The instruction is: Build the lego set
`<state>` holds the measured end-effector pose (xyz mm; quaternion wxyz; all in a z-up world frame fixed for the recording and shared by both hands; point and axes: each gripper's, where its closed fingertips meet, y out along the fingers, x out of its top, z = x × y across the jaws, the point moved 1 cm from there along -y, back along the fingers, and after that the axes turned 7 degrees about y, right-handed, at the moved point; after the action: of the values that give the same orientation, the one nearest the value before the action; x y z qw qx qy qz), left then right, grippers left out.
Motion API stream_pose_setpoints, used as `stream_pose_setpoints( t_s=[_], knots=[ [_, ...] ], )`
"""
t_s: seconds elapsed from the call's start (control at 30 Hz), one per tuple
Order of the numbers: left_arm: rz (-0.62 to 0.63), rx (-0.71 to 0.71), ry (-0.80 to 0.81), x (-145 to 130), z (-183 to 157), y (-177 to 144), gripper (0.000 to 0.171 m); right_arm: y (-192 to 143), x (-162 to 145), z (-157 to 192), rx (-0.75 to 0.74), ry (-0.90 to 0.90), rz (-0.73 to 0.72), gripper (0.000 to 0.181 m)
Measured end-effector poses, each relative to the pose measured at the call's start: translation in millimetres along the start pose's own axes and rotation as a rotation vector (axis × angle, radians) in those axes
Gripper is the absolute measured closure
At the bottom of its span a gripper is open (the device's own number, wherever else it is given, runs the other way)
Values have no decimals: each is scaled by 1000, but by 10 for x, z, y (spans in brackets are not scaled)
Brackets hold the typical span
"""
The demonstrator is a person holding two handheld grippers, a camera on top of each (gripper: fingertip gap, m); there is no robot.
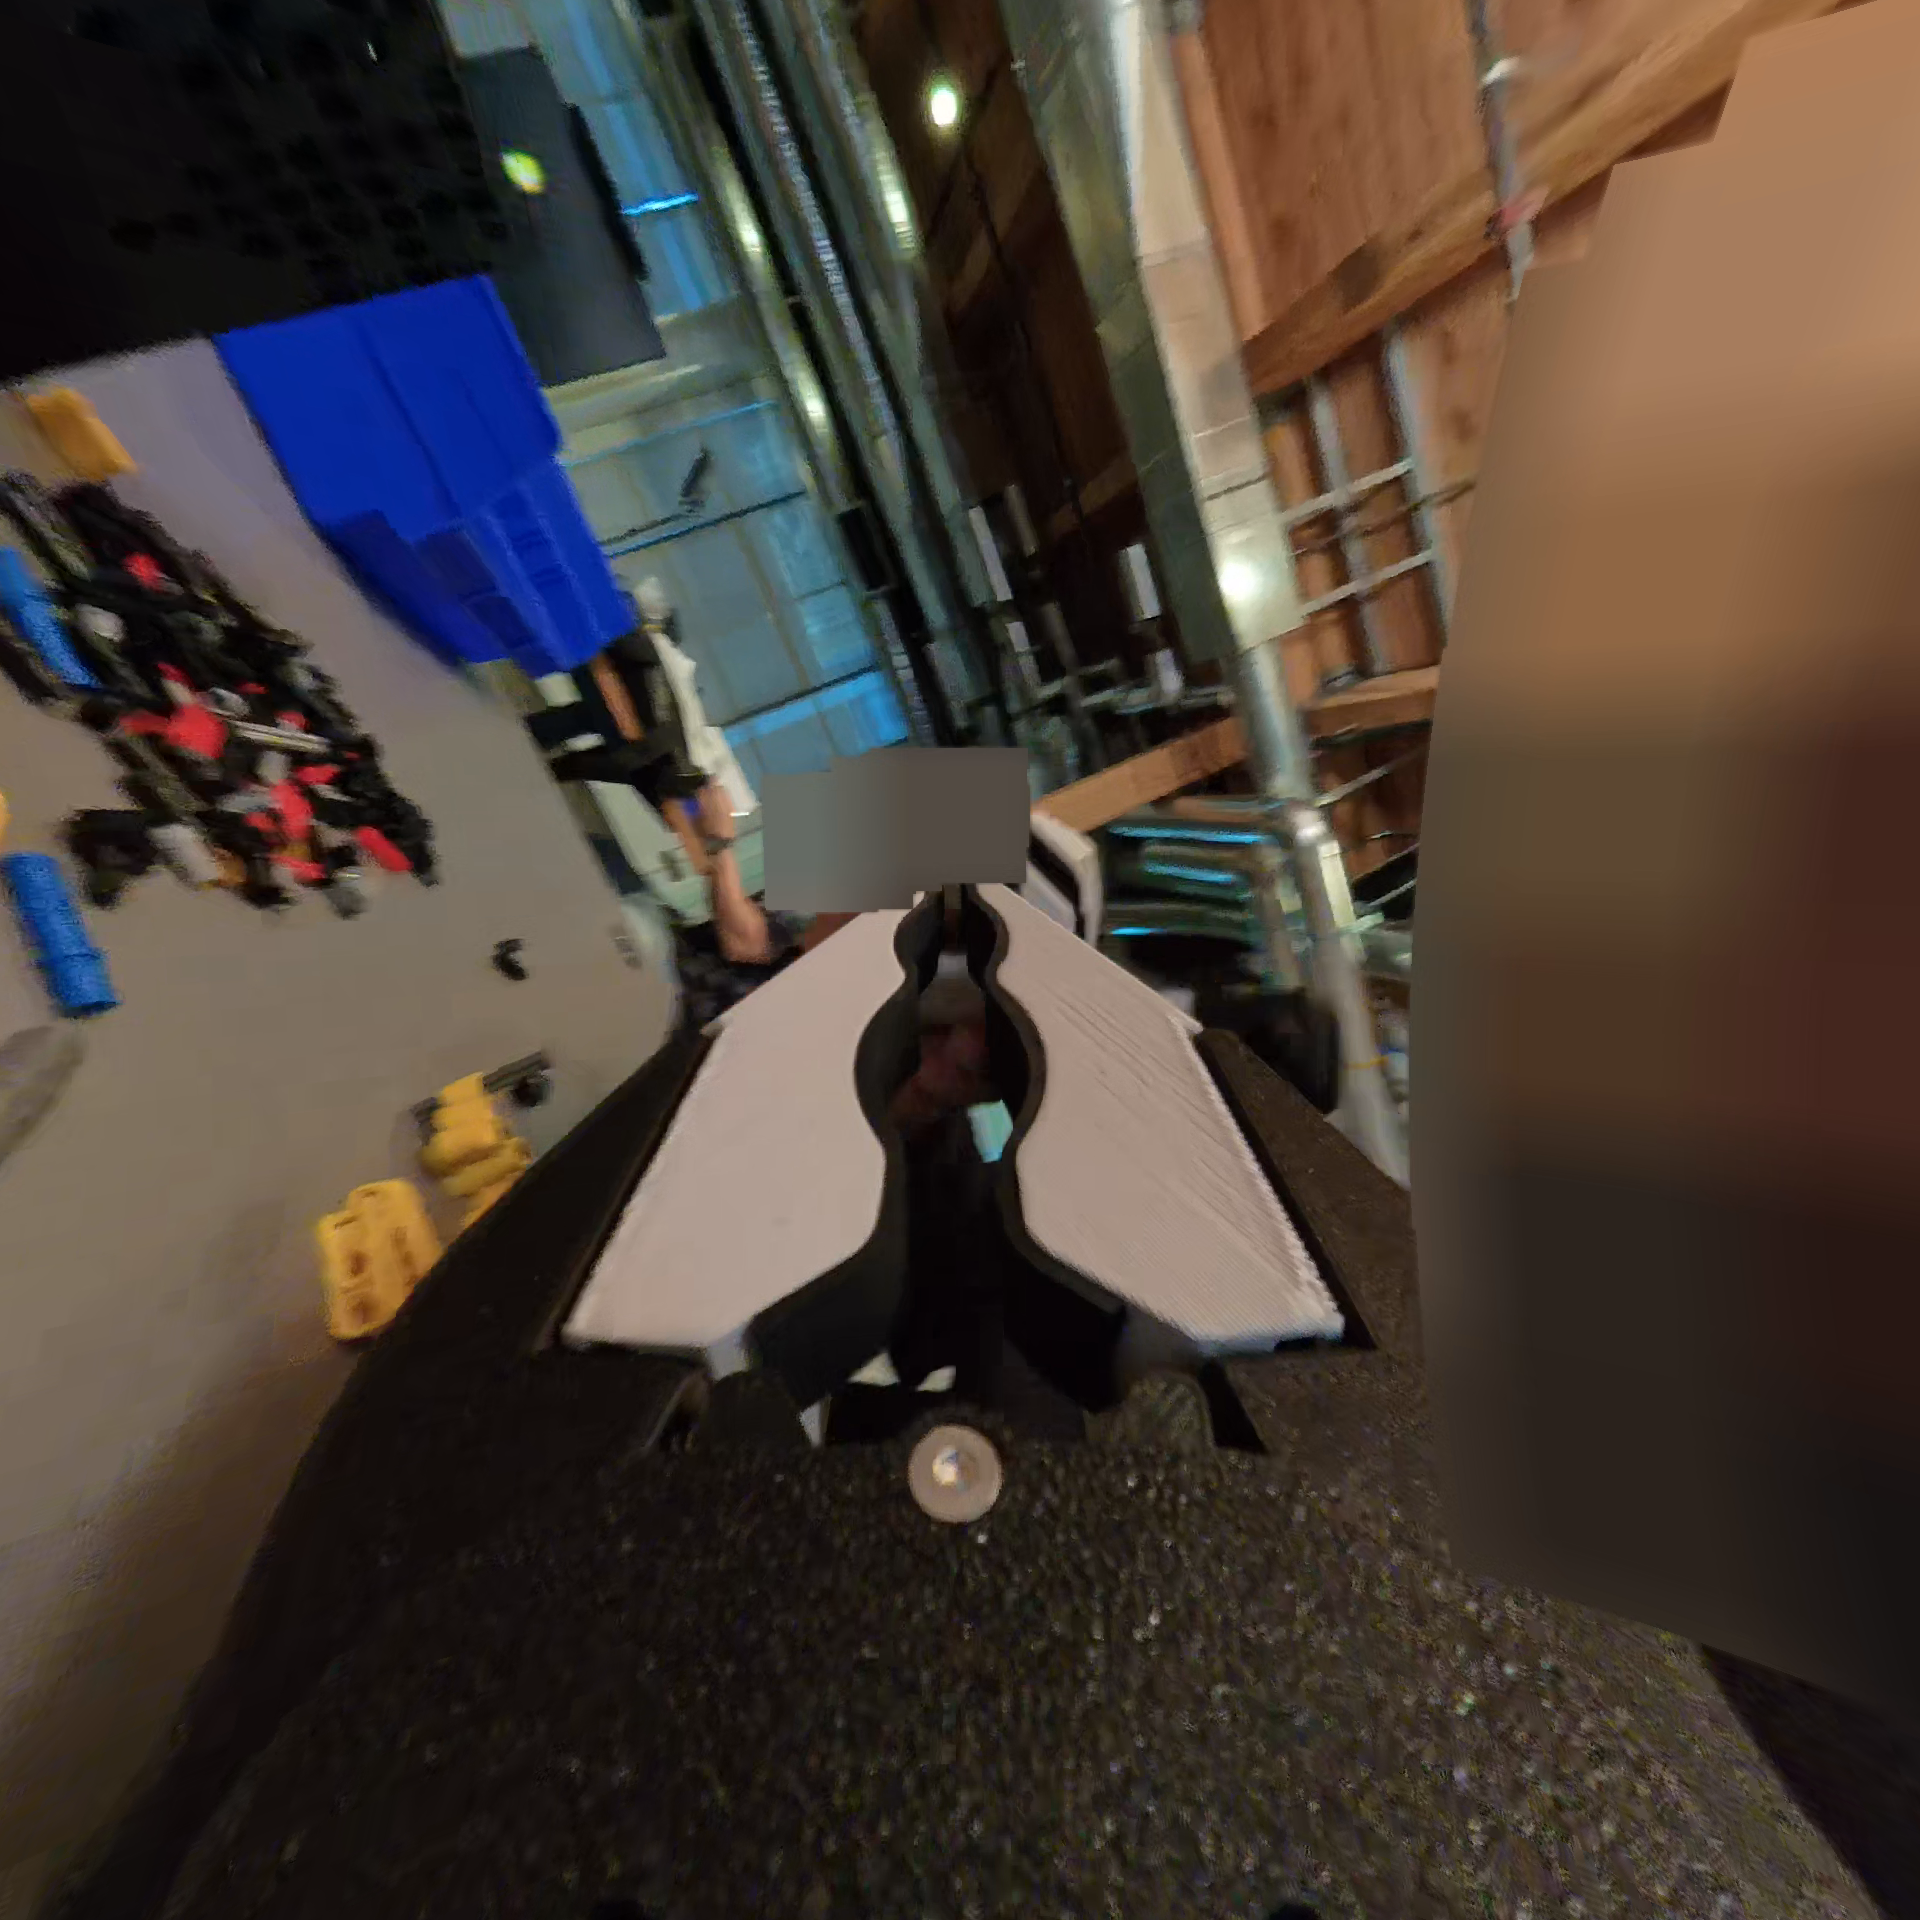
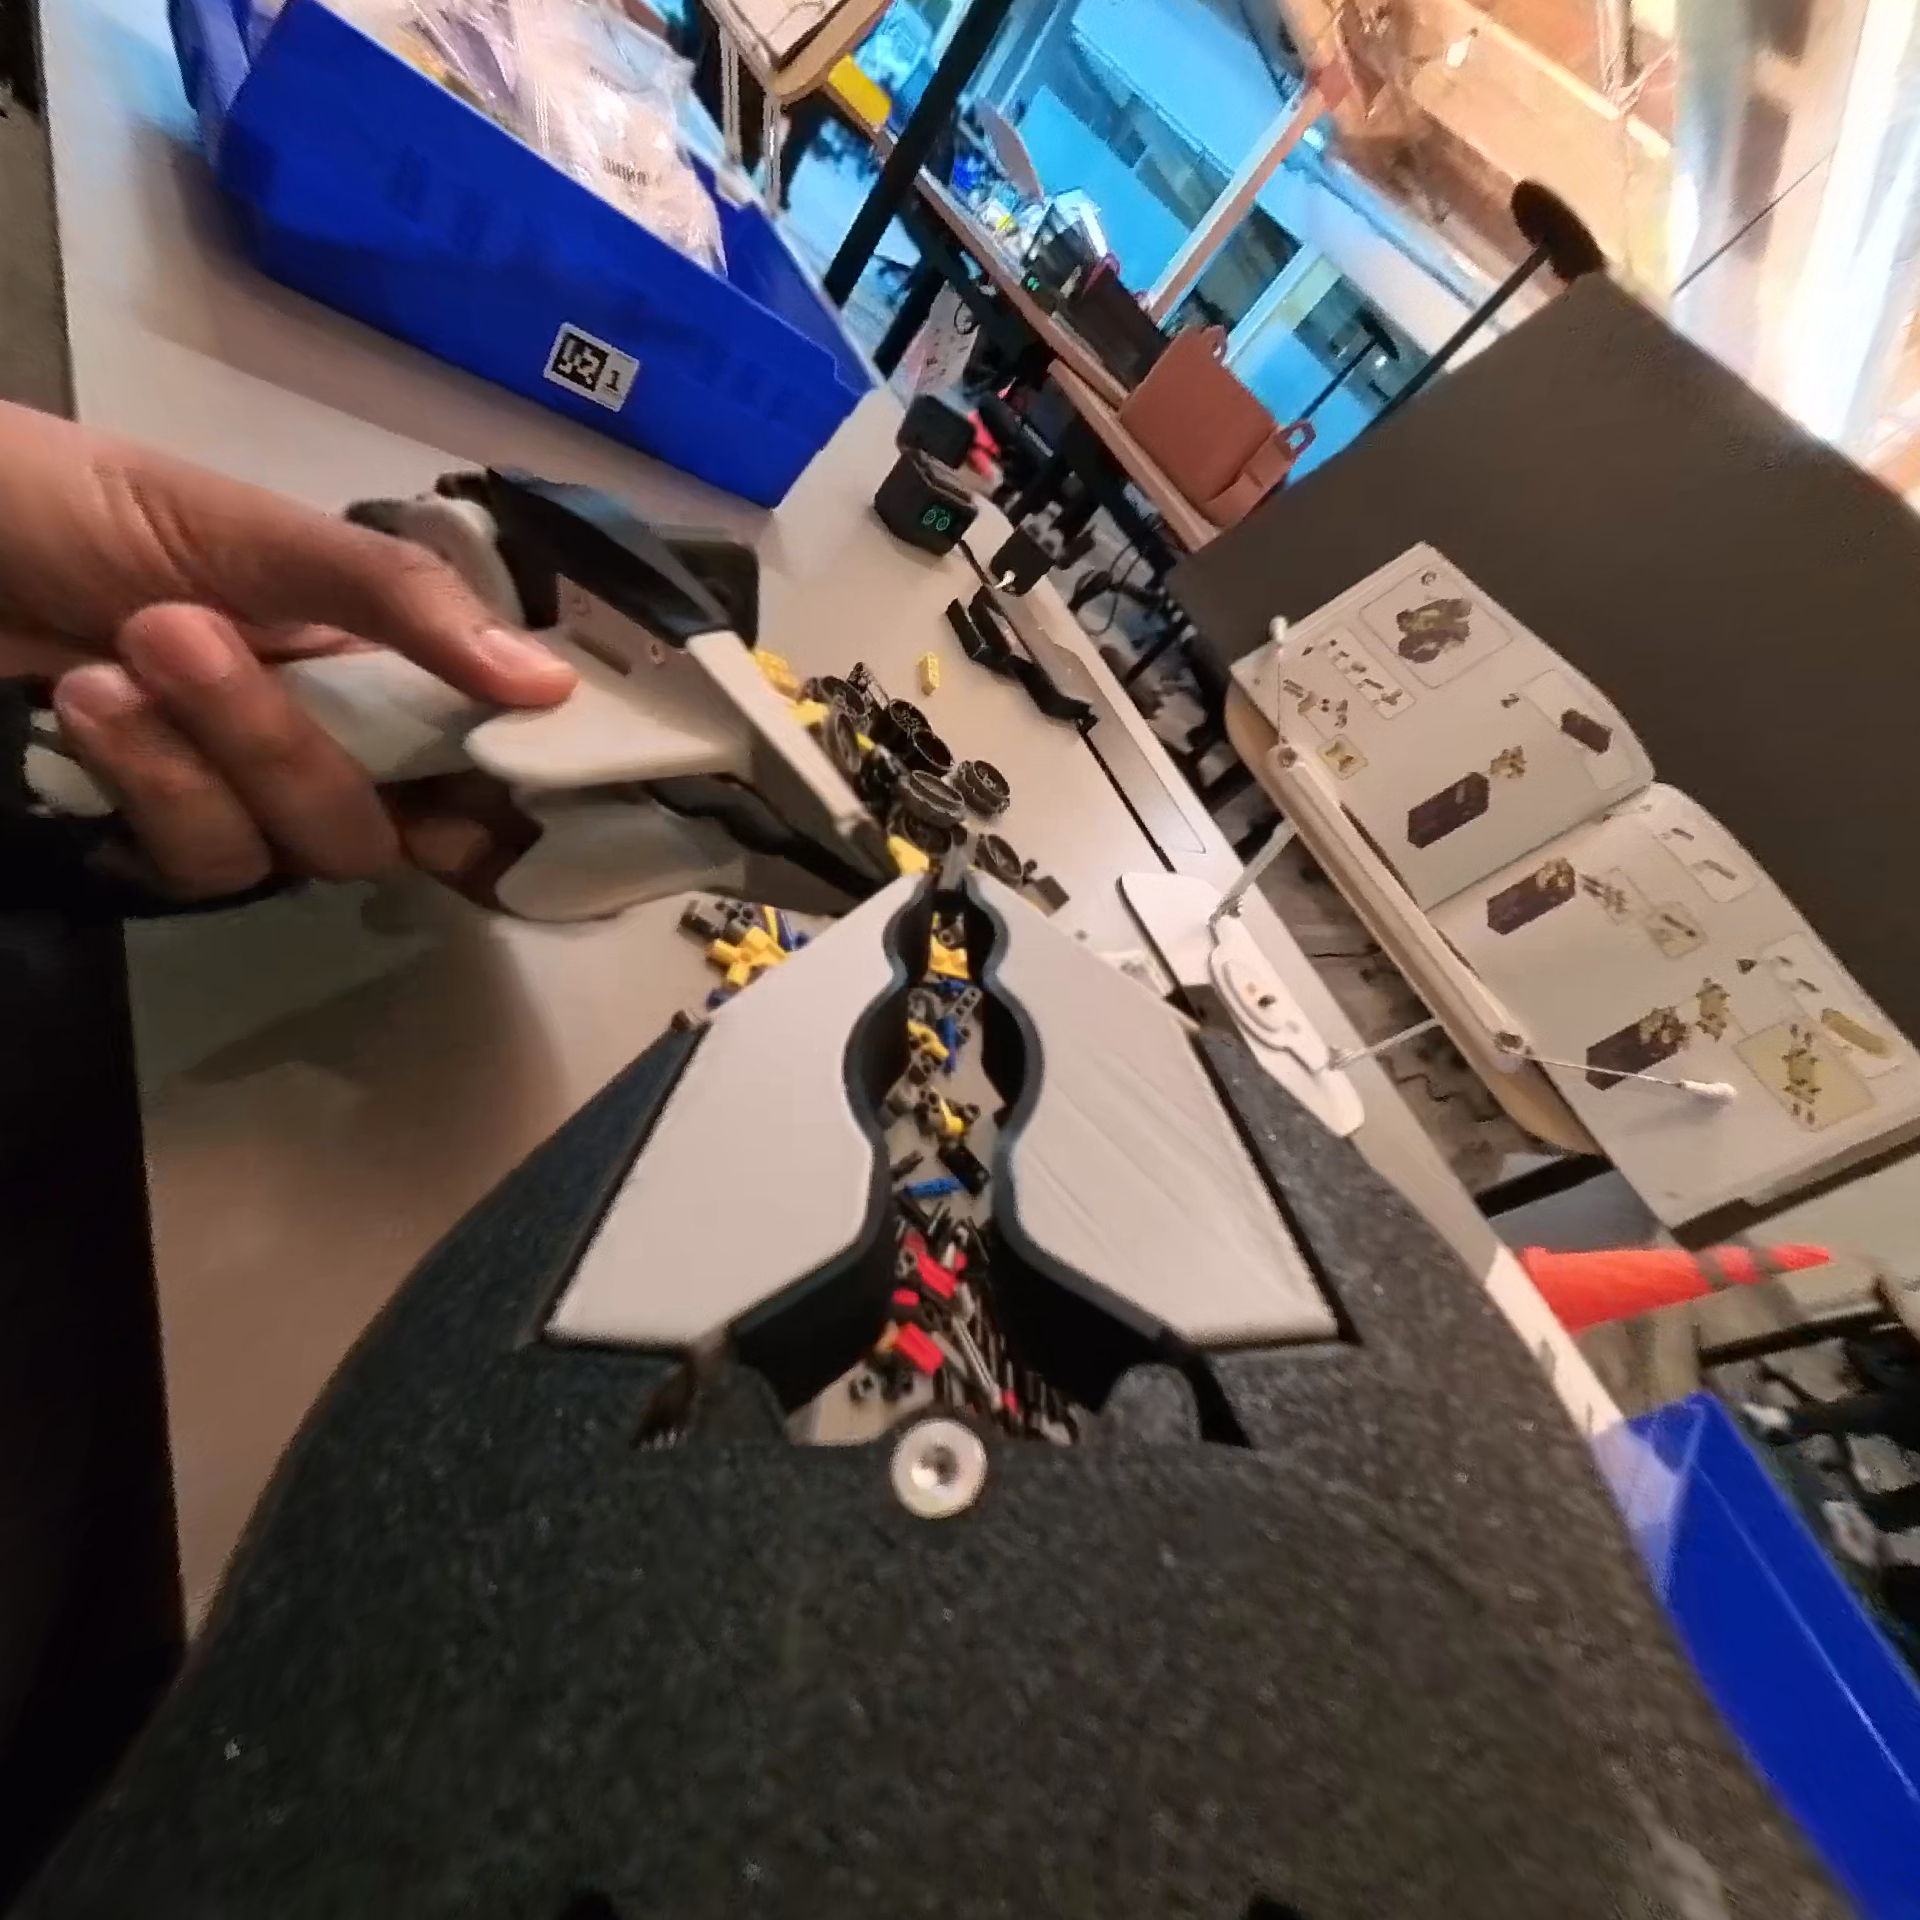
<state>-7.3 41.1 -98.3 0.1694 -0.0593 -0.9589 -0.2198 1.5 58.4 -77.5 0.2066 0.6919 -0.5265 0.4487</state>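
Note:
In the right wrist view my right gripper [image 2: 951,883] is shut over a grey table [image 2: 312,1091]. A small grey part [image 2: 952,860] sticks out of its tips. Below it lies a pile of small building parts [image 2: 930,1143] in black, yellow, red and blue, with black wheels [image 2: 925,790] beyond. A hand [image 2: 208,644] holds my left gripper [image 2: 883,844], whose tips almost meet the right one's. In the left wrist view my left gripper [image 1: 956,904] is shut and tilted up toward the room. I cannot tell if it holds anything.
A blue bin [image 2: 499,229] stands at the table's far left, with another blue bin [image 2: 1766,1558] at lower right. An open instruction booklet [image 2: 1558,831] rests on a stand. An orange cone [image 2: 1662,1273] lies nearby. The left wrist view shows yellow parts [image 1: 374,1257] and blue cylinders [image 1: 52,925] on the table. Only a small space, under 4 cm, lies between the two pairs of fingers.

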Motion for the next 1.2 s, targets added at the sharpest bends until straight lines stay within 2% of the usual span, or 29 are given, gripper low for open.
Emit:
stream_pose_setpoints(
  t_s=[0.07, 0.13, 0.27, 0.4, 0.5, 0.73, 1.2],
  knots=[
    [55, 111, 147, -43, 62, -31, 166, -38, -101, -85, 68, 58, 97, 176],
    [159, 272, 338, -122, 184, -66, 152, -75, -287, -80, 191, 148, 249, 176],
    [367, 576, 700, -252, 454, -149, 145, -215, -677, 148, 501, 307, 583, 176],
    [523, 657, 839, -441, 563, -131, 145, -201, -802, 285, 656, 296, 719, 176],
    [603, 700, 888, -521, 632, -158, 145, -156, -821, 356, 732, 263, 787, 176],
    [644, 706, 876, -570, 674, -181, 145, -104, -931, 428, 824, 213, 928, 176],
    [634, 685, 829, -568, 669, -195, 146, -91, -987, 495, 862, 195, 978, 176]
  ],
)
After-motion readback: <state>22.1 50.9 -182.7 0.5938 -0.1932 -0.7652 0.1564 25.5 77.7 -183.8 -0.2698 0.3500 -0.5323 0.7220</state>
